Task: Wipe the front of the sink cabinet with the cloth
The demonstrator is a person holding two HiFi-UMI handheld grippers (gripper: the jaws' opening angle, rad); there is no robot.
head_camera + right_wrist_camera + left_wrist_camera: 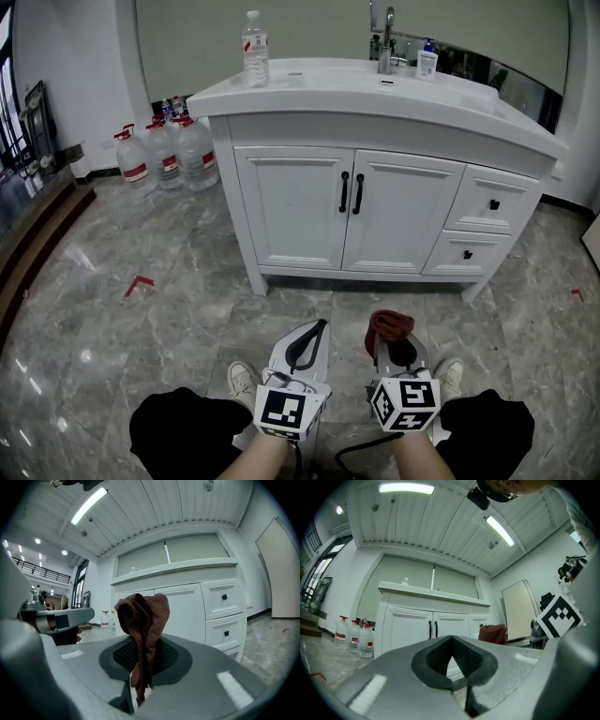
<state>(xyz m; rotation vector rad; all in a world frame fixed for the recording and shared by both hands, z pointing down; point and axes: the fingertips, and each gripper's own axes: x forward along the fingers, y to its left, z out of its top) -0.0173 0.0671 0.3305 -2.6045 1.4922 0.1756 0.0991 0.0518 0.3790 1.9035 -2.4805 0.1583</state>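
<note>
Pinching cloth (142,620), right hand-held gripper (140,670)

head high, gripper views low, facing cabinet (295,211)

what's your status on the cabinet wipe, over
Left gripper shut, empty. Right gripper shut on the cloth, bunched above its jaws. Sink cabinet front not yet touched, both grippers held short of it. Nothing stands between.

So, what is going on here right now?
A person faces the white sink cabinet with a gripper in each hand. The right gripper is shut on a reddish-brown cloth; the left gripper is shut with nothing in it. Both are low above the floor, apart from the cabinet, so wiping has not started.
</note>
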